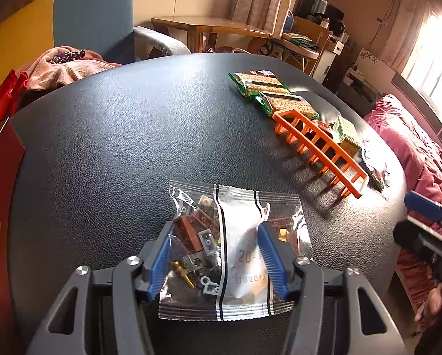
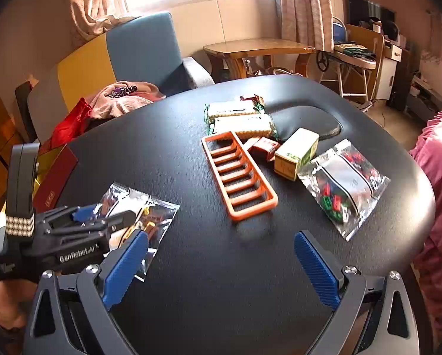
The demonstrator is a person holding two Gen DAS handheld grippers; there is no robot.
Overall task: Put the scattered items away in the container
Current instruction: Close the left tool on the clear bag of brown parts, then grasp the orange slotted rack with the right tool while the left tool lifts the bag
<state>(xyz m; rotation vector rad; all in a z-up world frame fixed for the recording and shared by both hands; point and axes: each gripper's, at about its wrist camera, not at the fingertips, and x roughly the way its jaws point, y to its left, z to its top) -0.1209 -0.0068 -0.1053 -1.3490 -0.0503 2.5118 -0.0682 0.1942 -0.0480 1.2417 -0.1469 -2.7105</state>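
Note:
A clear bag of brown bricks (image 1: pixel 238 216) lies near the front edge of the black table (image 1: pixel 102 148). My left gripper (image 1: pixel 215 229) has its blue pads pressed into the bag's two sides, and the bag bunches up between them. In the right wrist view the same bag (image 2: pixel 159 210) lies at the left under the left gripper (image 2: pixel 102 219). My right gripper (image 2: pixel 221 236) stands open over bare table with nothing between its fingers. An orange slatted holder (image 2: pixel 238 174) sits mid-table. A bag of red and green bricks (image 2: pixel 342 183) lies to its right.
Two biscuit packs (image 2: pixel 238 118), small red packets (image 2: pixel 264 146) and a yellow-green carton (image 2: pixel 295 153) cluster behind the orange holder. A red box (image 2: pixel 55 174) stands off the table's left edge. A blue armchair (image 2: pixel 144 50) with clothes is behind, and a pink bed (image 2: pixel 440 159) is at the right.

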